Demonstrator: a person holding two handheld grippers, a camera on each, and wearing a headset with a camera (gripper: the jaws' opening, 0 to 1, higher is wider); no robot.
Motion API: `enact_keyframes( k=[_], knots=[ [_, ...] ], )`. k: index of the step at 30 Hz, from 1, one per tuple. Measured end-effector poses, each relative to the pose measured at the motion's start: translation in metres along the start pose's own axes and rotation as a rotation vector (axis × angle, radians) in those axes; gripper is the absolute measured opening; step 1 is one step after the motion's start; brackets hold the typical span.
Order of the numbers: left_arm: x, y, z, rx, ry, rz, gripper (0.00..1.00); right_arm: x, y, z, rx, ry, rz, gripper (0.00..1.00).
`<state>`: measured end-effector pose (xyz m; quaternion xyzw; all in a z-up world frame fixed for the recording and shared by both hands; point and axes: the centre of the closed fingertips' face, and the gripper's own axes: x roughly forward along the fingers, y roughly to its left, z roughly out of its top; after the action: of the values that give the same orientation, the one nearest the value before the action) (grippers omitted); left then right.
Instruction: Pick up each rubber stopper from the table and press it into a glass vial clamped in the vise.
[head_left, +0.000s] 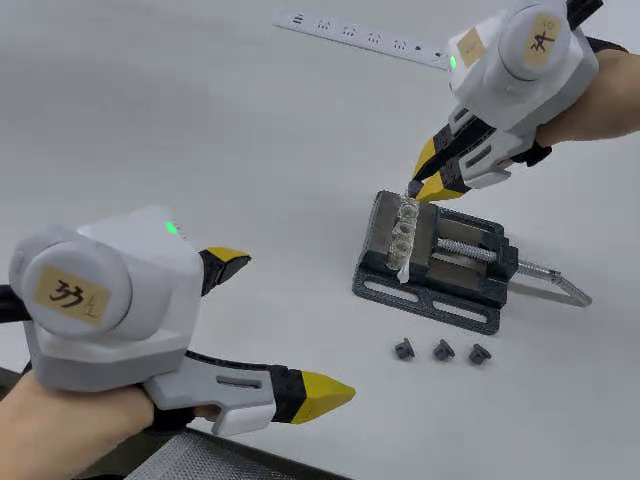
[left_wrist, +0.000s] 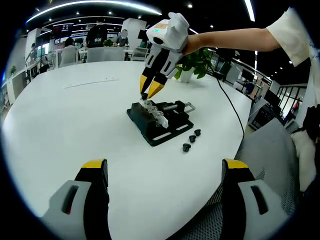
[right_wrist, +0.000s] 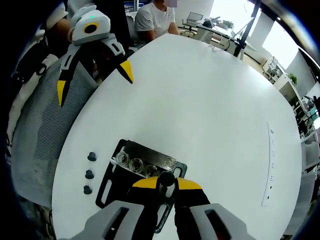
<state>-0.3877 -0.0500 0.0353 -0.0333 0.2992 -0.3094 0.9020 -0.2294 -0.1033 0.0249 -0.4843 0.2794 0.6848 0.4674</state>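
The right gripper (right_wrist: 167, 184) is squeezed tight on a small dark rubber stopper (right_wrist: 166, 178). It holds the stopper right over the far end of a row of glass vials (right_wrist: 135, 163). I cannot tell if the stopper touches a vial. The vials are clear and sit side by side in the black vise (head_left: 430, 275), pinched between its two metal sides. The vise sits flat on the white table (head_left: 200, 130), with its screw handle sticking out to the right in the head view.

On the table lie three more stoppers (head_left: 443, 349) in a short row, just beside the near edge of the vise. They do not touch each other, and they do not touch the vise.

The left gripper (head_left: 280, 325) is low and close to the person, well apart from the vise. Its two yellow-tipped jaws are spread wide, and there is nothing between them.

A long white power strip (head_left: 360, 35) lies at the far side of the table, well apart from the vise. A grey mesh chair (head_left: 200, 460) is at the near edge of the table, below the left gripper
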Motion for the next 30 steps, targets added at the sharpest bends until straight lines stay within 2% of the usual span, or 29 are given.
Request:
enact_keyframes(
  k=[5, 11, 17, 24, 30],
  knots=[
    [0.0012, -0.0017, -0.0012, -0.002, 0.002, -0.007, 0.94, 0.0001, 0.0019, 0.0015, -0.035, 0.019, 0.003, 0.07],
    [0.0022, -0.0024, -0.0005, -0.001, 0.001, -0.010, 0.94, 0.0003, 0.0013, 0.0014, -0.031, 0.050, 0.010, 0.06],
    [0.0019, -0.0011, 0.0008, -0.001, -0.003, -0.006, 0.94, 0.0002, 0.0028, 0.0006, 0.040, 0.063, 0.005, 0.06],
    [0.0017, -0.0011, 0.0018, -0.002, -0.007, -0.003, 0.94, -0.0005, 0.0046, 0.0001, 0.111, 0.078, -0.028, 0.05],
    [0.0013, -0.0030, 0.0026, -0.002, -0.010, -0.004, 0.94, -0.0009, 0.0016, -0.0007, 0.153, 0.059, -0.055, 0.05]
  ],
)
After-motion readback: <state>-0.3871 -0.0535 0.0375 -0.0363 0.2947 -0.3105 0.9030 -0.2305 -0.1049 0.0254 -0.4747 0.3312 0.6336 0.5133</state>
